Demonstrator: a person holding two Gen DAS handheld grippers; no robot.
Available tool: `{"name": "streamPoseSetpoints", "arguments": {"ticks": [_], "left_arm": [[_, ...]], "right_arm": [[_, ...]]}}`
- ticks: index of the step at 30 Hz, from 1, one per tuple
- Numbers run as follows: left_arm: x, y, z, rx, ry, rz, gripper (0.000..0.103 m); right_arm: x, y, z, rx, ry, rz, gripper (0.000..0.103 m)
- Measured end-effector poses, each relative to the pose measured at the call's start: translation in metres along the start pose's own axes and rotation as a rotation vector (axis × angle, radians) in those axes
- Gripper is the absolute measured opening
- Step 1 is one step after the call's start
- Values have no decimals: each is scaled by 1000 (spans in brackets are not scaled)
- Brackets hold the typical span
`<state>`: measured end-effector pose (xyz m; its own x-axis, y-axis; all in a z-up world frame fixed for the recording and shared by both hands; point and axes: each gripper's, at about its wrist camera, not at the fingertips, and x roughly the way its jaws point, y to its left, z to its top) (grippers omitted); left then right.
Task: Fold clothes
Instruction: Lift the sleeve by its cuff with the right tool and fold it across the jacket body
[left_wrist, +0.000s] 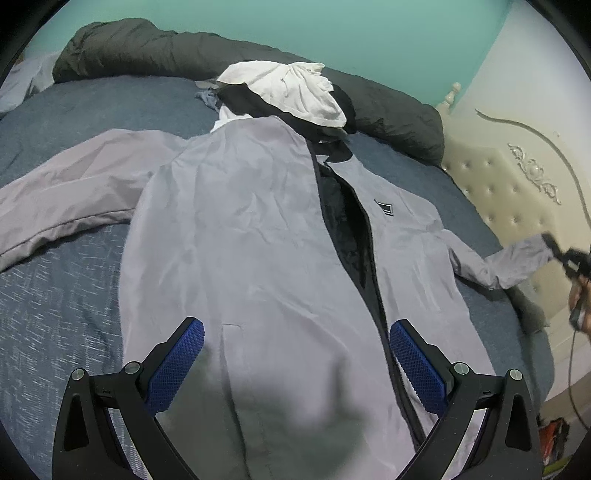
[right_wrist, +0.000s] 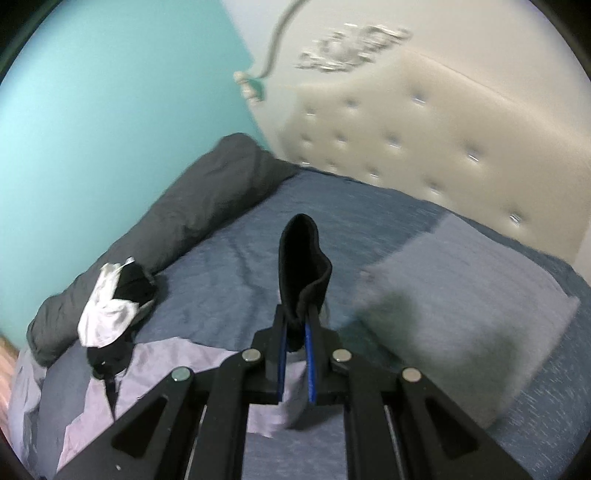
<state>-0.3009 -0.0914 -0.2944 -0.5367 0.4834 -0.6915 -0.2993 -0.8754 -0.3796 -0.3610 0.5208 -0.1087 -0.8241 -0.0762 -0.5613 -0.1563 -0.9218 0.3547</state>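
- Lying flat across centre frame on bed (left_wrist: 74, 110): jacket (left_wrist: 240, 221), thin, limp, slick-looking; probably light, prone to sliding.
- Clamped on black cuff (right_wrist: 301, 273), centre of right view: right gripper (right_wrist: 295, 328).
- Hovering wide apart at lower frame: left gripper (left_wrist: 295, 350), holding nothing.
- Best holds, likely: cuffs, hem corners.

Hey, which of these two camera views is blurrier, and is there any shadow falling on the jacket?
Right wrist view: smeared by motion, the headboard and pillow streaked, while the right gripper pinching the black cuff stays sharp. Left wrist view: mostly crisp, with a soft dark shadow on the grey jacket between the open fingers of the left gripper; fisheye bending at the edges.
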Motion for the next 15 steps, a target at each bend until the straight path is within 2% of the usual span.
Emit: {"name": "streamPoseSetpoints", "arguments": {"ticks": [5,9,15], "left_arm": [[-8,4,-1,2,-8,-2,103],[-15,10,-3,-5,-17,2,103],[-27,21,-5,-14,-30,3,103]], "right_arm": [[2,80,8,-93,-2,117,8],[4,163,-1,-211,16,224,8],[-1,283,-37,-372,69,405,8]]}}
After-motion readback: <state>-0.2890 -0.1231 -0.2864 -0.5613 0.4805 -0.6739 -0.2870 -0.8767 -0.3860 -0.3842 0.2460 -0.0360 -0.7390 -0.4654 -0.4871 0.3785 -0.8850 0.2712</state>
